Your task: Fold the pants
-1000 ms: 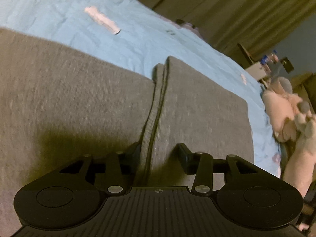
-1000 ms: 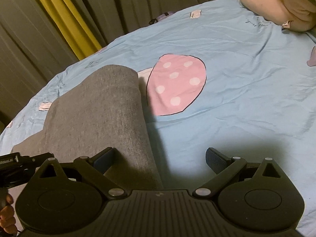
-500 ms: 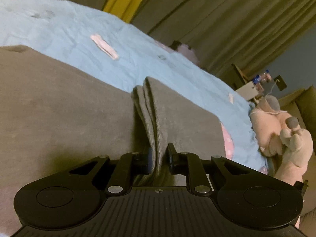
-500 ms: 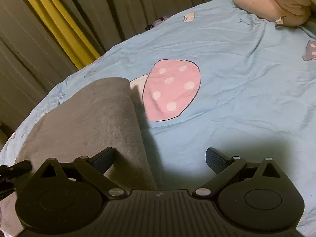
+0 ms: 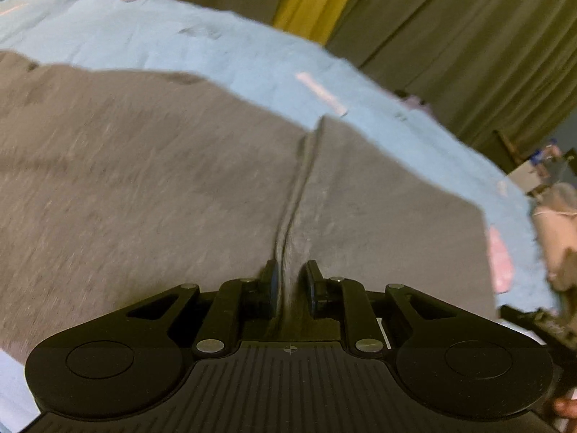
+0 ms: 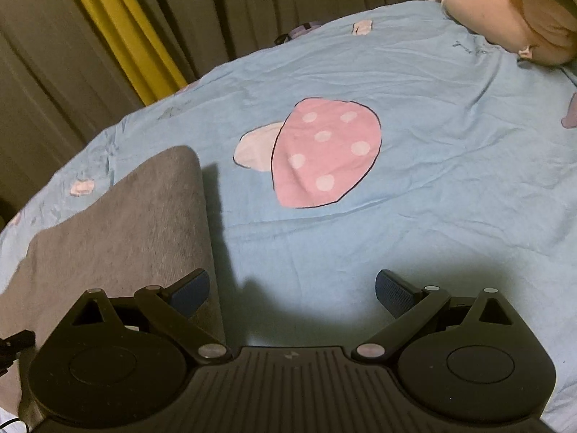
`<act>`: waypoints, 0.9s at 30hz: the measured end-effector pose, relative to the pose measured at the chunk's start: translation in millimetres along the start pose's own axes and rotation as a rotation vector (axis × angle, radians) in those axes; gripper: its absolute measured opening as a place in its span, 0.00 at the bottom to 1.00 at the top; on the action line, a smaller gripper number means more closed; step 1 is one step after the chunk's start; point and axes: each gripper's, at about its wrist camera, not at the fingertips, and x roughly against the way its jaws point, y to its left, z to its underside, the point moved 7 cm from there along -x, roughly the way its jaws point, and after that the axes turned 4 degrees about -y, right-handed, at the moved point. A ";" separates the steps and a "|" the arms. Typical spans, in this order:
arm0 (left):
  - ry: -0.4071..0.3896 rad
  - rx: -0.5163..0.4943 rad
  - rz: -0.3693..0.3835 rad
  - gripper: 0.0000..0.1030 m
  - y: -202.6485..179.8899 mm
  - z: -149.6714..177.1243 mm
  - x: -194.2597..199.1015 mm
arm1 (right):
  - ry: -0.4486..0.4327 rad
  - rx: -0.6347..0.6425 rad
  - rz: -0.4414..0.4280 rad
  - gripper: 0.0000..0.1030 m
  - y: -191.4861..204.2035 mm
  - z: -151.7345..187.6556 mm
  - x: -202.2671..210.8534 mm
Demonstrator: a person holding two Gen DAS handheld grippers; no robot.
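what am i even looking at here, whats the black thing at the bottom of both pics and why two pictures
The black shape is a hand-held gripper with two fingers; a person carries one in each hand, and there is no robot arm. Each gripper has a wide-angle camera looking forward along its fingers, so you get one picture per hand. In the left hand's picture, the left gripper is pinched shut on a raised fold of the grey pants, which lie on a bed with a light blue sheet. In the right hand's picture, the right gripper is wide open and holds nothing; it is over the sheet beside the pants. The sheet has a pink spotted mushroom print, and a plush toy lies at the far corner.
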 end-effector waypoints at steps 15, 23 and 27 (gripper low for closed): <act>0.025 0.075 0.071 0.39 -0.6 -15.4 -35.5 | 0.000 0.057 0.023 0.96 10.1 2.0 -2.2; -0.017 0.038 0.032 0.22 0.1 -11.0 -30.8 | 0.017 0.110 0.041 0.96 17.4 5.0 -10.2; -0.041 0.007 0.005 0.18 -6.0 -8.5 -26.8 | 0.018 0.097 0.035 0.96 15.1 4.8 -9.0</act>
